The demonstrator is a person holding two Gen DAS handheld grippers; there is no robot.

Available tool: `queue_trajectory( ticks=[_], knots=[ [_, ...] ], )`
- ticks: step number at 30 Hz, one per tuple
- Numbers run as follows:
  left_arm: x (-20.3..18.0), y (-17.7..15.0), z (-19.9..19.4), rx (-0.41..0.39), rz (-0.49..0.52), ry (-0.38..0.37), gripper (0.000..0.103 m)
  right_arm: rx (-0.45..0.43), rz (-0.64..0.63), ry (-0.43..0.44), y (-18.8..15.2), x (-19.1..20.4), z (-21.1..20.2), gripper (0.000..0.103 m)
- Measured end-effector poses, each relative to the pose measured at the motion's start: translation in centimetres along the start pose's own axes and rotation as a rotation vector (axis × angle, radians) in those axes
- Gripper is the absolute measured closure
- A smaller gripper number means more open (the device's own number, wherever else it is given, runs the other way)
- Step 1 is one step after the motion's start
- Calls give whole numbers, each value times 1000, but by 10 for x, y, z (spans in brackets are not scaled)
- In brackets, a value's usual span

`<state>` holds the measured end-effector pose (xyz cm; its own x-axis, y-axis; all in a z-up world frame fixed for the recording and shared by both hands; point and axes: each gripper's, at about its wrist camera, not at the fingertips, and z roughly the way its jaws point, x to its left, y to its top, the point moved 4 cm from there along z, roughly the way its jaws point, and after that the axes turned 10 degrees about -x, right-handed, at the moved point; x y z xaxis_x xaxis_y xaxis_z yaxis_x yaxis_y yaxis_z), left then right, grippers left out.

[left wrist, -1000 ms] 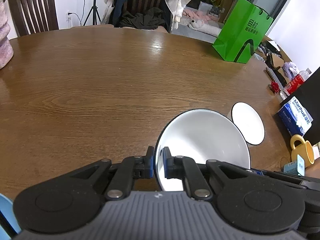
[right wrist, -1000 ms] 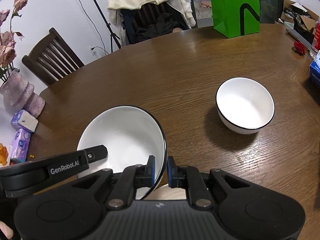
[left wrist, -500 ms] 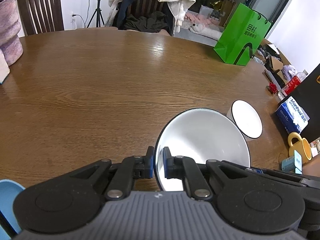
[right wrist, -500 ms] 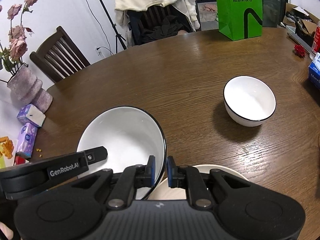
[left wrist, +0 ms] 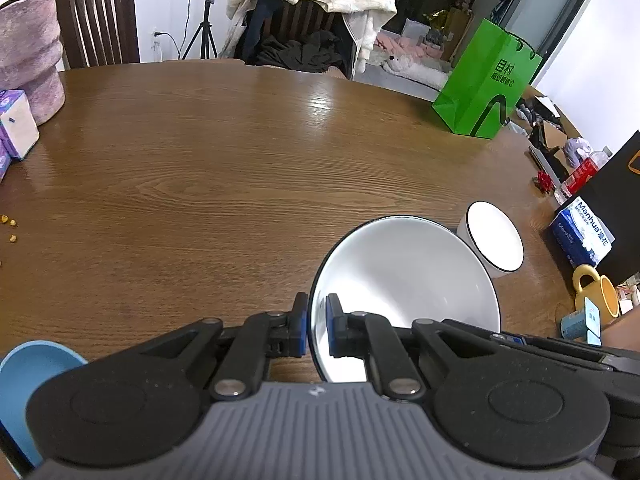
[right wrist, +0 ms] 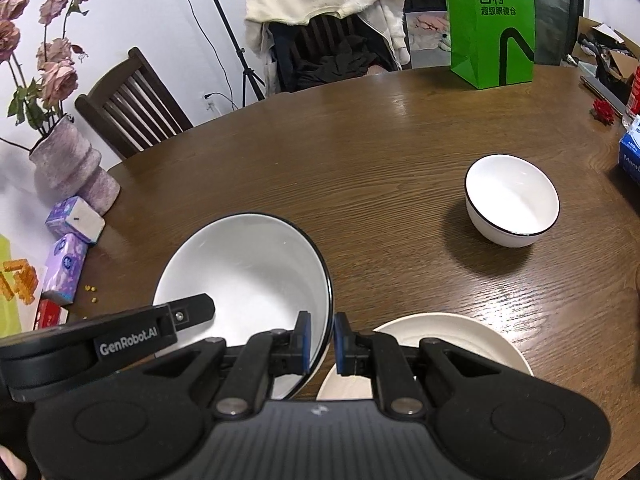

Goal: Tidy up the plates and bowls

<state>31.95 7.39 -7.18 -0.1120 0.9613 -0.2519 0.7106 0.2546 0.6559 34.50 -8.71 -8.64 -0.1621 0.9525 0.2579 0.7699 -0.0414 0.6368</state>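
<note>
Left gripper [left wrist: 316,325] clamped on large white bowl's [left wrist: 404,280] left rim, right gripper [right wrist: 320,338] pinching its right rim, bowl held between them

A broad stretch of the wooden counter [left wrist: 240,184] lies bare at its centre, open to passage. Obstacles ring the edges: a green paper bag [left wrist: 486,80] at the far right, a small white bowl [right wrist: 512,200] and tissue box [left wrist: 582,232] to the right, a pink vase [right wrist: 72,168] and tissue packs [right wrist: 74,220] at left, a cream plate [right wrist: 440,344] nearest.
</note>
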Motion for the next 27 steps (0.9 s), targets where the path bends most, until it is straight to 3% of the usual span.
queue_trajectory(
  ticks=[27],
  knots=[
    [29,-13,-39,-22,-1,-12,94,-28,-17,-5,-27,45,-32,92]
  ],
)
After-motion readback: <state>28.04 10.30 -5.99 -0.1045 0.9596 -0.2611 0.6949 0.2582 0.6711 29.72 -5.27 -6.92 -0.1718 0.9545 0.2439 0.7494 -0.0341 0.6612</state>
